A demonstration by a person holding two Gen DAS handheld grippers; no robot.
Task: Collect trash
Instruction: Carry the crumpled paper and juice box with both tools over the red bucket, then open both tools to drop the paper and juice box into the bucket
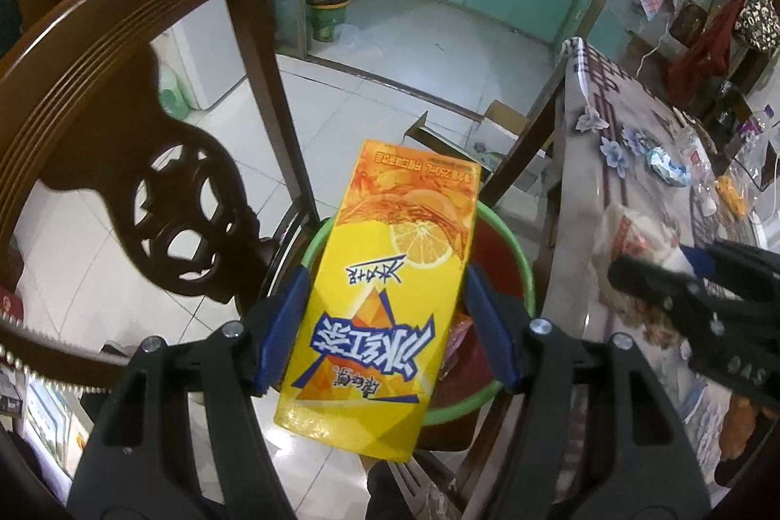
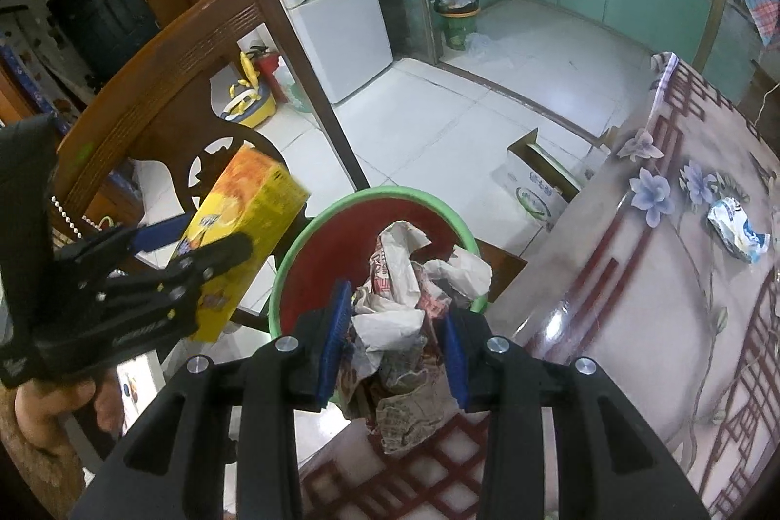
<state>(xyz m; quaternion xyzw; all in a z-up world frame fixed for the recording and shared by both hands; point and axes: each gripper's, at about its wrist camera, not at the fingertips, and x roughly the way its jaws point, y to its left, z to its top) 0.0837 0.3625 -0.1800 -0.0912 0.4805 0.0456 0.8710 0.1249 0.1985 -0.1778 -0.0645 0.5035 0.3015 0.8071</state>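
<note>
left gripper [image 1: 385, 320] pinching carton [image 1: 390, 291], above bin [image 1: 524, 271] rim | right gripper [image 2: 396, 342] pinching crumpled paper [image 2: 404, 300] over bin, beside table [image 2: 633, 276] | 1 wrapper [image 2: 738, 235] on table

Left claw [image 1: 385, 325] clamps yellow drink carton [image 1: 385, 296] above green-rimmed red bin [image 1: 524, 271], beside wooden chair [image 1: 146, 120].
</note>
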